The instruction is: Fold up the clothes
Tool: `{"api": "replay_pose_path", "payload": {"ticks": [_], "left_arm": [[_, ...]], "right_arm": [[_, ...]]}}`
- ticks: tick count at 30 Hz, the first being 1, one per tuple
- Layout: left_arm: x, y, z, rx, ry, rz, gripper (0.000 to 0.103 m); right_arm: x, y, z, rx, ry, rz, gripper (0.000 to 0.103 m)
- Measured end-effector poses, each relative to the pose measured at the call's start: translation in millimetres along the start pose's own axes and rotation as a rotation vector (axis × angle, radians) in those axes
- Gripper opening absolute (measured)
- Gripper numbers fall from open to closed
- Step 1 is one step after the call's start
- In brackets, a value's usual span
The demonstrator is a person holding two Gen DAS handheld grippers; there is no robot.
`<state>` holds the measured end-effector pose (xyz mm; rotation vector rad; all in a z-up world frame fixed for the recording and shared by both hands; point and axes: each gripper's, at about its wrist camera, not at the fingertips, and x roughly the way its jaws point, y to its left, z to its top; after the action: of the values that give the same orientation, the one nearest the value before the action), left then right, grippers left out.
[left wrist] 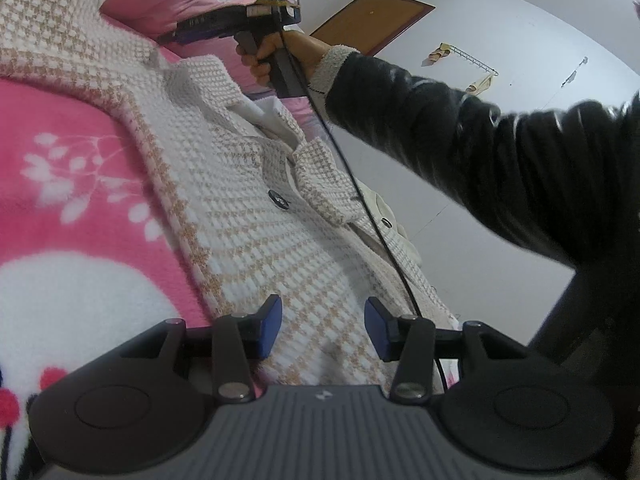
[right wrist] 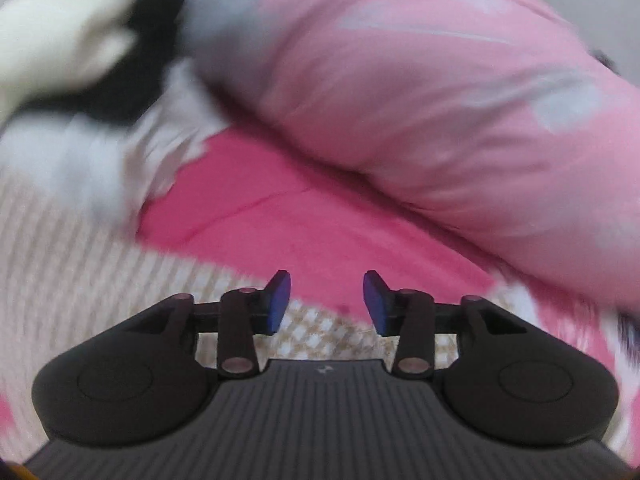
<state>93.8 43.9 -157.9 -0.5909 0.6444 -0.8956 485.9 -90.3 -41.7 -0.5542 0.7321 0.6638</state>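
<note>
At the left, a pink blanket is spread over the bed, and the houndstooth coat is laid across it, lapels open, one dark button showing. The left gripper is held over the coat's lower part, its jaws partly open with nothing gripped. Further right, the right gripper is seen above the coat's edge, jaws apart and empty. Its black cable is draped across the coat and could be snagged in a fold. A pink pillow crowds the far edge, so little room is left there.
</note>
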Motion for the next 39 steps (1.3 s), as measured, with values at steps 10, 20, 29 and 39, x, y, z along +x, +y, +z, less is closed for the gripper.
{"api": "replay_pose_path", "payload": {"ticks": [10, 20, 29, 39], "left_arm": [[2, 4, 2, -0.004, -0.002, -0.015, 0.048], [1, 3, 2, 0.0, -0.004, -0.023, 0.049], [1, 4, 4, -0.001, -0.004, -0.024, 0.049], [2, 4, 5, 0.006, -0.005, -0.019, 0.049]], "right_arm": [[24, -23, 13, -0.13, 0.125, 0.221, 0.049], [51, 10, 18, -0.144, 0.146, 0.351, 0.08], [44, 11, 18, -0.154, 0.168, 0.347, 0.038], [18, 22, 12, -0.192, -0.024, 0.238, 0.01]]}}
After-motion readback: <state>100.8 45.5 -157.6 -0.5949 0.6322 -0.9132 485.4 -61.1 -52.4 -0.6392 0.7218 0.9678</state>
